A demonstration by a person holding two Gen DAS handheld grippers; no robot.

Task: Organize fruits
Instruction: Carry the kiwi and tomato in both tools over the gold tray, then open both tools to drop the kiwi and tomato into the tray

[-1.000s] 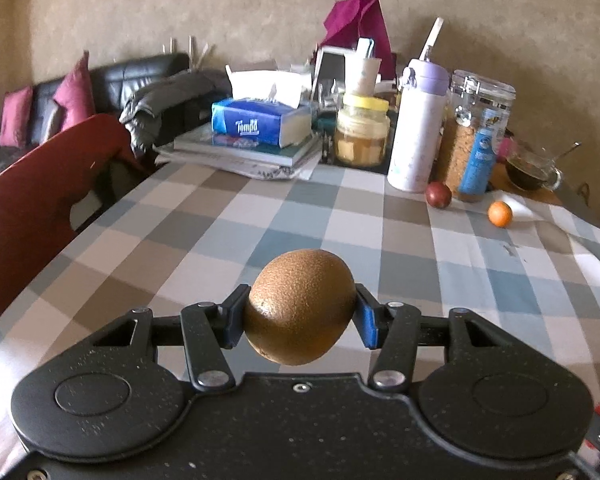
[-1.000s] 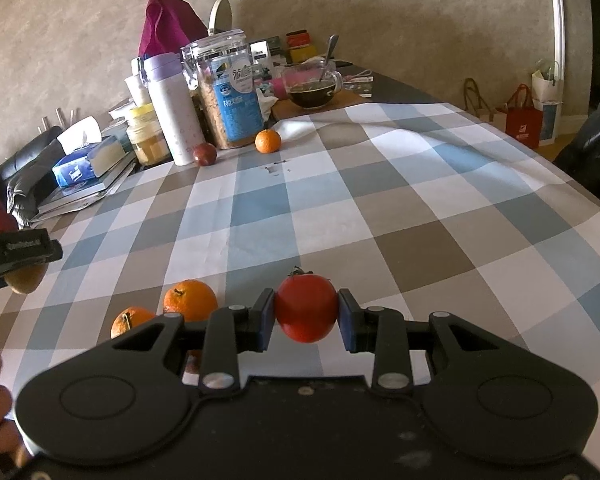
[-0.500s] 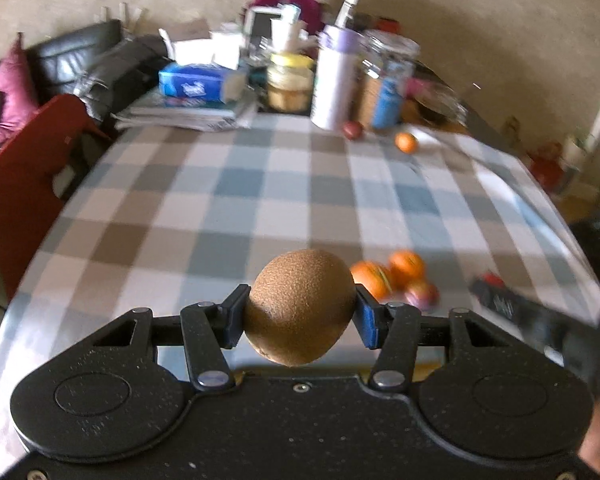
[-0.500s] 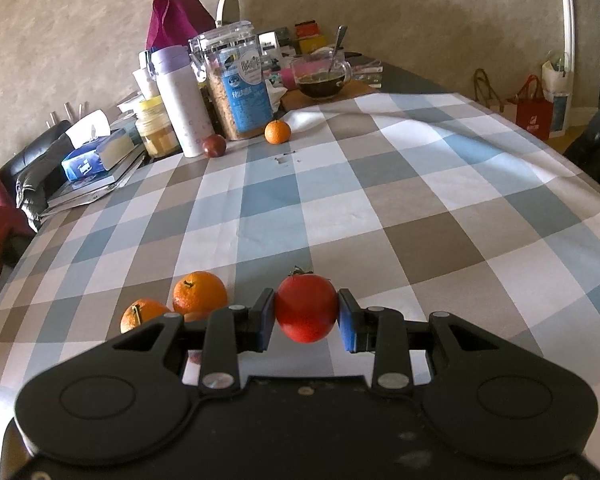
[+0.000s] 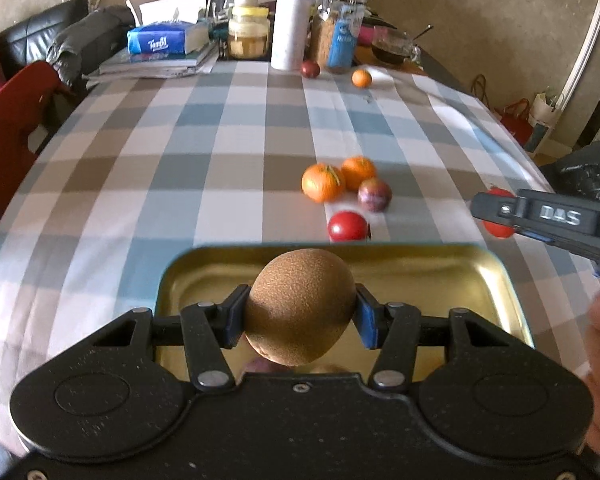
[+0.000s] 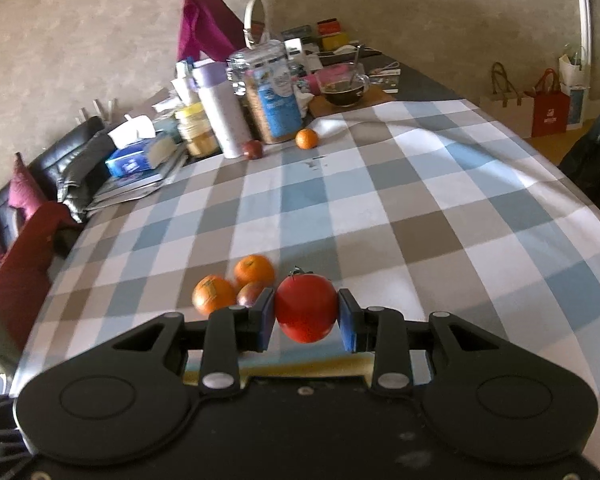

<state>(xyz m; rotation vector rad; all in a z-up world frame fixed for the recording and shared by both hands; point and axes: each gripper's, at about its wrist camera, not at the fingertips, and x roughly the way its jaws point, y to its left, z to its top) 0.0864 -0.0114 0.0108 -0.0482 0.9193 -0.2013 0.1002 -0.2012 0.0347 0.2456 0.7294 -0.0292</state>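
**Fruit and claws on the checked counter**

Left claw [image 5: 300, 316]: one, clamped on one brown kiwi [image 5: 300, 306]. The kiwi's long axis runs roughly up and down between the blue pads, leaning a little. It hangs over one gold metal tray [image 5: 496, 280] at the near edge of the counter [image 5: 180, 152].

Right claw [image 6: 306, 318]: one, clamped on one red tomato [image 6: 305, 312], green stem end up. In the left view it shows at the right edge, beside the tray.

Loose fruit just past the tray: two oranges [image 5: 323, 182] [image 5: 358, 172], touching; one plum [image 5: 374, 195] against them; one second tomato [image 5: 348, 227] nearest the tray rim.

Far end of the counter: one more small orange [image 5: 361, 78] and one dark red plum [image 5: 310, 69], near each other, in front of one white bottle [image 5: 291, 24] and one glass jar [image 5: 340, 28].

Total fruit counted: one kiwi, two tomatoes, three oranges, two plums.
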